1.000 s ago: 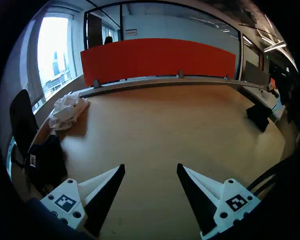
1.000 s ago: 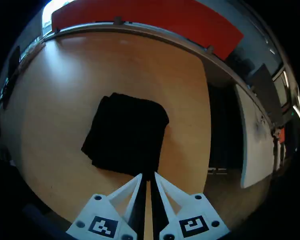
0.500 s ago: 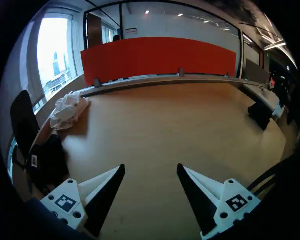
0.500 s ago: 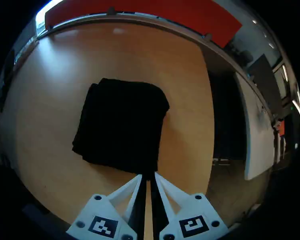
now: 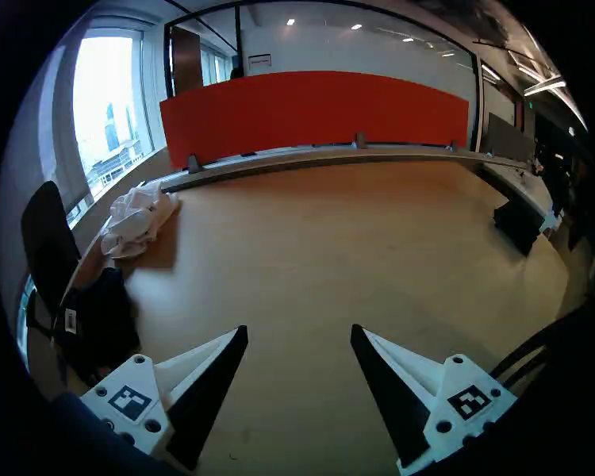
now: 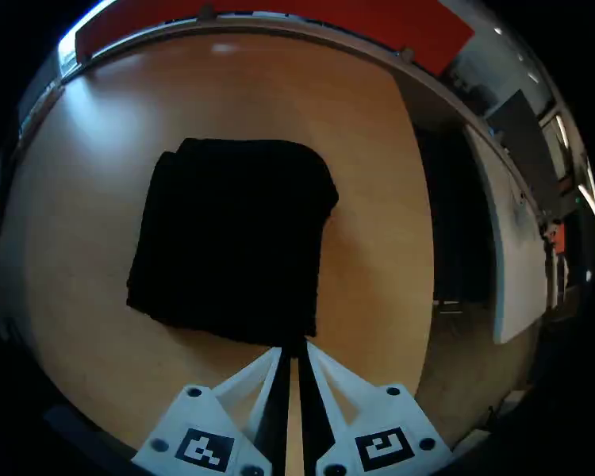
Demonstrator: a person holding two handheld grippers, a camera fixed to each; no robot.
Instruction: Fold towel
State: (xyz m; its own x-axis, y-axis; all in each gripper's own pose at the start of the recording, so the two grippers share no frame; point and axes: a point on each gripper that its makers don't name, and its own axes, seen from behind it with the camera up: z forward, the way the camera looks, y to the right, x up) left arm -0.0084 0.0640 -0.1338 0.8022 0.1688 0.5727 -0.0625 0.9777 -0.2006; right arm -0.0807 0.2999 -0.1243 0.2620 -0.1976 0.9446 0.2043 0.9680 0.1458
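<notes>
Towel (image 6: 234,238), black folded square cloth: flat on light wooden tabletop (image 6: 83,159). R gripper (image 6: 297,351) fingers clenched at near edge, pinch unclear. L gripper (image 5: 297,328) fingers released. Advise: drag low, slow.

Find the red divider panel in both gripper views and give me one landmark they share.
Left gripper view: the red divider panel stands upright across the upper middle, behind the table's far edge.
Right gripper view: it curves along the top edge, beyond the black towel.
Shared landmark: the wooden table that it borders.
</notes>
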